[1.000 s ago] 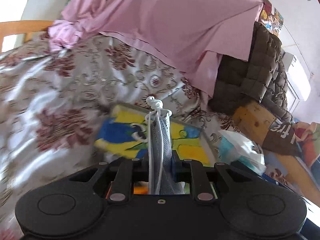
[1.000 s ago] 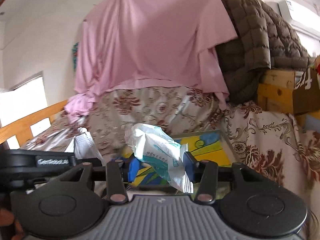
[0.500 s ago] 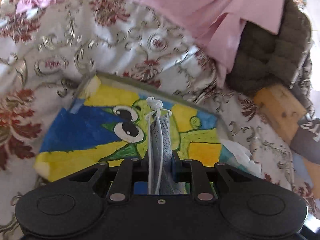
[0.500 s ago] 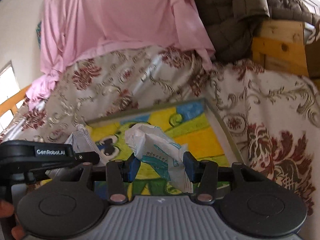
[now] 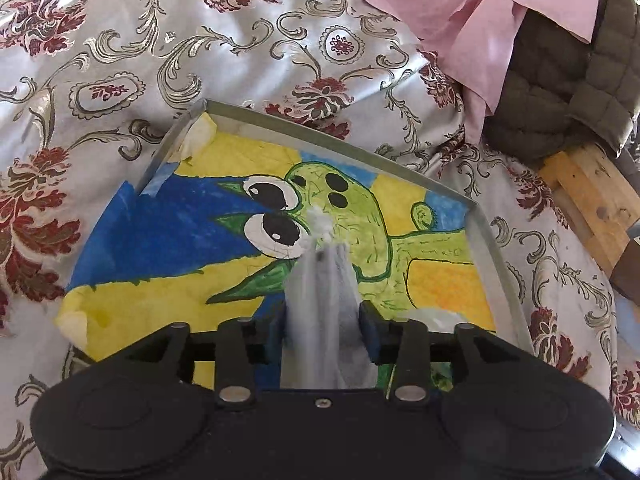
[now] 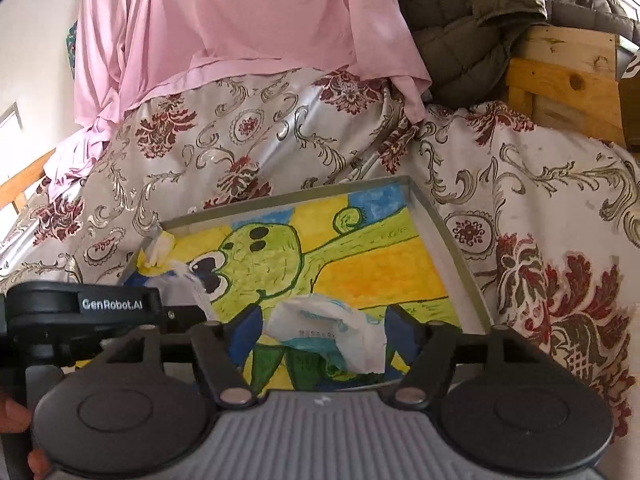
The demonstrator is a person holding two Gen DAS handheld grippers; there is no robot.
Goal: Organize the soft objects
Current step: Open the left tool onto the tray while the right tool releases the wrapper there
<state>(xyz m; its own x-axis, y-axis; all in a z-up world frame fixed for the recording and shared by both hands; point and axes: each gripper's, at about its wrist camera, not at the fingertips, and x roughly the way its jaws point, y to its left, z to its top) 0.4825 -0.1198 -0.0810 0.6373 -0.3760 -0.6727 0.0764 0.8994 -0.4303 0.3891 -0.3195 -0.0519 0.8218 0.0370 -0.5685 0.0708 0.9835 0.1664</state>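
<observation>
At lower centre, the left gripper [image 5: 323,322] is opening around a blurred grey face mask [image 5: 320,292]; the right gripper [image 6: 324,330] is opening around a white packet [image 6: 332,326], both over the painted tray [image 6: 452,248].

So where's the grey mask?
In the left wrist view, the mask sits between the left gripper's opening jaws, over the tray's green cartoon picture.

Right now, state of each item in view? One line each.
Left tool: jaws opening, grey face mask loose between them.
Right tool: jaws opening, white plastic packet between them, no longer pinched.
Tray: flat on the floral bedspread, lined with a cartoon drawing.
Pink sheet: draped over the bedspread's far edge.
Quilted jacket: heaped on the wooden frame.
</observation>
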